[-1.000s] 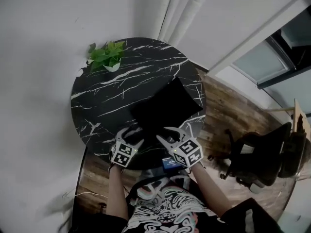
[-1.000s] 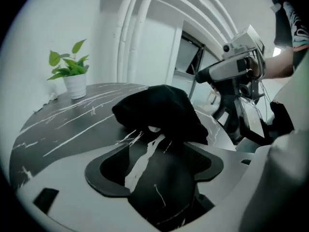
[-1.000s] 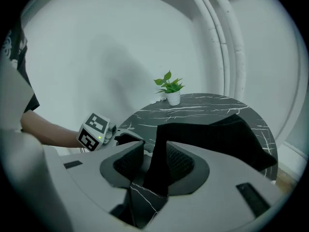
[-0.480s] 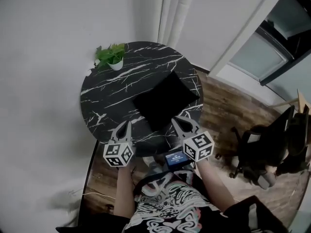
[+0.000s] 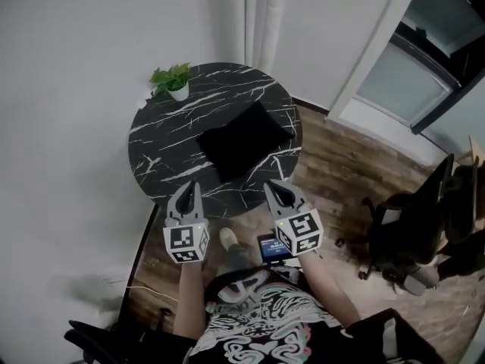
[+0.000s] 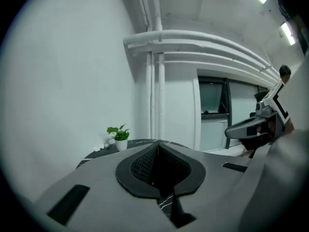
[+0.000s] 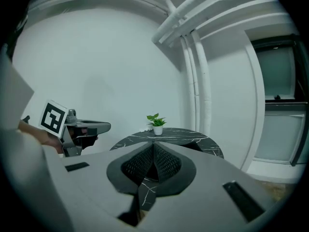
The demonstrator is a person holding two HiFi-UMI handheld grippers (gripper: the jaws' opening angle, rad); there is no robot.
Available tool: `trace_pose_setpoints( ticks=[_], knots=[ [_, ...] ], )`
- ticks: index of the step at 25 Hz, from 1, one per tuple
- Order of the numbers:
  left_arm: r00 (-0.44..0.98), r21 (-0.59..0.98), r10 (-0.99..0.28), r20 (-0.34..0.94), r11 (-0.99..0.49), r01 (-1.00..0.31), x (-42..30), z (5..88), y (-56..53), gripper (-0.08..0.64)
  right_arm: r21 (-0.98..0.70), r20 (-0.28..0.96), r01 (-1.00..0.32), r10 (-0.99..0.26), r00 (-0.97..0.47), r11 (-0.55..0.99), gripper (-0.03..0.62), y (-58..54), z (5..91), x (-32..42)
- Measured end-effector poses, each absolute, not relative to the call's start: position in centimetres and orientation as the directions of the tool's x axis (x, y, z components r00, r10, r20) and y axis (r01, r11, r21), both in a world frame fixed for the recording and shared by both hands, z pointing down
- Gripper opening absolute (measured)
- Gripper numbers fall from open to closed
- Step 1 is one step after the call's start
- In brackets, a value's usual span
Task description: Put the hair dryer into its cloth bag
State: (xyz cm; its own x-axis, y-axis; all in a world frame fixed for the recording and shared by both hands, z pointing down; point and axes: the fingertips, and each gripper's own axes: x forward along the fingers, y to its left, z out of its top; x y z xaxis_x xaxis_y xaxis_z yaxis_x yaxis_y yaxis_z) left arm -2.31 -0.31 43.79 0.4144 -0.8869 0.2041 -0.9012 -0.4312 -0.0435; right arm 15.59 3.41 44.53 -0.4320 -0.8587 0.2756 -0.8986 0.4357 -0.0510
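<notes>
The black cloth bag (image 5: pixel 244 139) lies flat on the round black marble table (image 5: pixel 163 154), right of its middle. No hair dryer shows outside it. Both grippers hang in the air off the table's near edge, apart from the bag and pointing toward it. My left gripper (image 5: pixel 189 186) is shut with nothing between its jaws, which meet in the left gripper view (image 6: pixel 158 148). My right gripper (image 5: pixel 273 188) is likewise shut and empty, its jaws together in the right gripper view (image 7: pixel 153 148). Each gripper shows in the other's view, the right gripper (image 6: pixel 253 125) and the left gripper (image 7: pixel 84 128).
A small potted plant (image 5: pixel 173 80) stands at the table's far left edge. White pipes (image 5: pixel 258 14) run up the wall behind. A dark office chair (image 5: pixel 413 233) stands on the wood floor (image 5: pixel 341 165) to the right, near a glass door (image 5: pixel 409 74).
Both grippers have drawn back from the bag's near edge toward the person and risen off the table. Their jaws, open a second ago, have shut on nothing.
</notes>
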Motion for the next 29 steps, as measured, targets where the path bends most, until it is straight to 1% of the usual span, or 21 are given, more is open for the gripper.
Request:
trace_pose_setpoints(
  ticks=[4, 8, 13, 19, 24, 29],
  knots=[
    [0.388, -0.041, -0.901, 0.192, -0.403, -0.914, -2.0, 42.9, 3.2, 0.017, -0.014, 0.292, -0.899, -0.858, -0.422, 0.437, 0.02, 6.8, 44.8, 16.5],
    [0.406, -0.089, -0.897, 0.174, -0.425, -0.901, -0.6, 41.5, 5.6, 0.017, 0.002, 0.253, -0.902, -0.873, -0.417, 0.431, 0.02, 7.9, 43.1, 17.0],
    [0.395, -0.086, -0.903, 0.171, -0.413, -0.907, -1.1, 41.5, 7.5, 0.017, -0.001, 0.229, -0.897, -0.873, -0.431, 0.442, 0.02, 9.0, 42.5, 16.6],
    [0.366, -0.095, -0.911, 0.191, -0.388, -0.917, -2.3, 41.9, 8.1, 0.017, -0.008, 0.229, -0.892, -0.867, -0.442, 0.453, 0.02, 9.8, 42.8, 16.3],
    [0.363, -0.104, -0.91, 0.199, -0.388, -0.916, -2.5, 42.2, 7.7, 0.017, 0.052, 0.246, -0.884, -0.864, -0.44, 0.464, 0.019, 9.3, 43.1, 16.0],
    [0.362, -0.112, -0.91, 0.202, -0.389, -0.914, -2.5, 42.4, 7.1, 0.017, 0.068, 0.261, -0.879, -0.859, -0.441, 0.472, 0.02, 8.7, 43.7, 15.8]
  ],
)
